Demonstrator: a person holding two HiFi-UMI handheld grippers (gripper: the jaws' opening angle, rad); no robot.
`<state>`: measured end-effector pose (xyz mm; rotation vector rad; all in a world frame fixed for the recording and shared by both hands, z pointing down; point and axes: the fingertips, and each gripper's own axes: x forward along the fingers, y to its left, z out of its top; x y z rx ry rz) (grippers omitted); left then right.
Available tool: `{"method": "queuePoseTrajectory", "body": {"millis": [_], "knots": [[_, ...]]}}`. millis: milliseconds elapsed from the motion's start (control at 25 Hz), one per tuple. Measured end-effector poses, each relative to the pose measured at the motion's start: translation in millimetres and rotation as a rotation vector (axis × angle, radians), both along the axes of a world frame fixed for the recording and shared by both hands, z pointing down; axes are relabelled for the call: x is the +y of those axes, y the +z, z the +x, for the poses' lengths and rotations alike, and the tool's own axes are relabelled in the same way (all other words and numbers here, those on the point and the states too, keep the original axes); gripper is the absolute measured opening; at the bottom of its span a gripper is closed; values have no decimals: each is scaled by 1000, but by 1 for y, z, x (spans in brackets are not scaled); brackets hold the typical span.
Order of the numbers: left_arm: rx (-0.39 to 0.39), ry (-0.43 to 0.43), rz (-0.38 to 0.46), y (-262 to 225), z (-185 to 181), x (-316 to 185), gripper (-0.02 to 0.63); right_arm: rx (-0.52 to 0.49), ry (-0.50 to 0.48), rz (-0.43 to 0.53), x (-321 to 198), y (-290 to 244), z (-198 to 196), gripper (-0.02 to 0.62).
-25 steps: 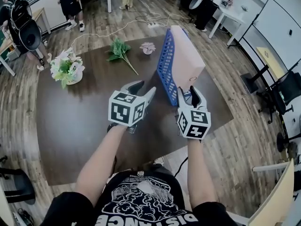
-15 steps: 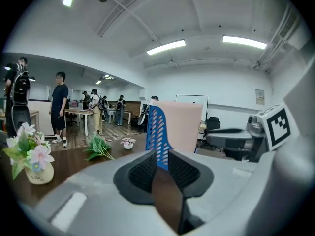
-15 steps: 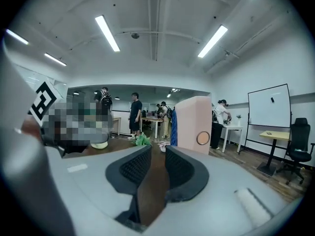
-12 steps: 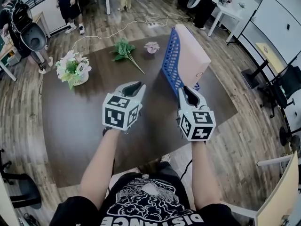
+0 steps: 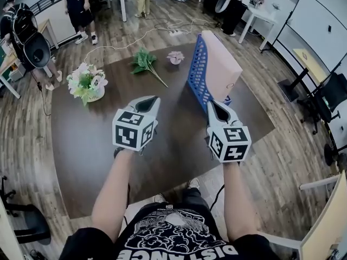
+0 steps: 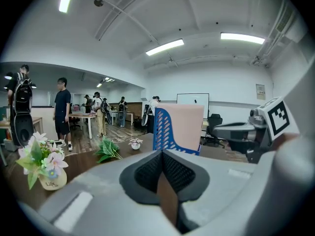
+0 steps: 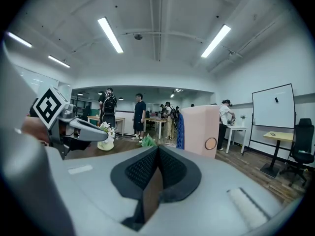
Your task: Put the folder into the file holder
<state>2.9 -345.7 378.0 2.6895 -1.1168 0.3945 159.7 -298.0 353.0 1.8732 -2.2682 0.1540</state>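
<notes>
Now that my left claw [image 5: 146,103] and right claw [image 5: 218,110] have just closed on nothing, the pale pink folder [image 5: 222,64] stands upright in the blue slotted file holder [image 5: 196,72] on the counter [image 5: 92,145].

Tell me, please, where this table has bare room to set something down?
The widest bare patch of the table lies between the white flower pot and the blue file holder, nearer than the green sprig. The near left corner is bare too. The far edge is crowded: sprig, small pink flower, holder with its folder.

Folder [image 5: 221,64] — its lower edge hidden inside the file holder [image 5: 196,72].
</notes>
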Motion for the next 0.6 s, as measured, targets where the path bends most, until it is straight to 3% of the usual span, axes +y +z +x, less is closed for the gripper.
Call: {"method": "queuePoseTrajectory", "body": {"millis": [600], "knots": [[-13, 9, 13, -5, -1, 1, 5, -2, -1, 9, 1, -3, -3, -2]]}}
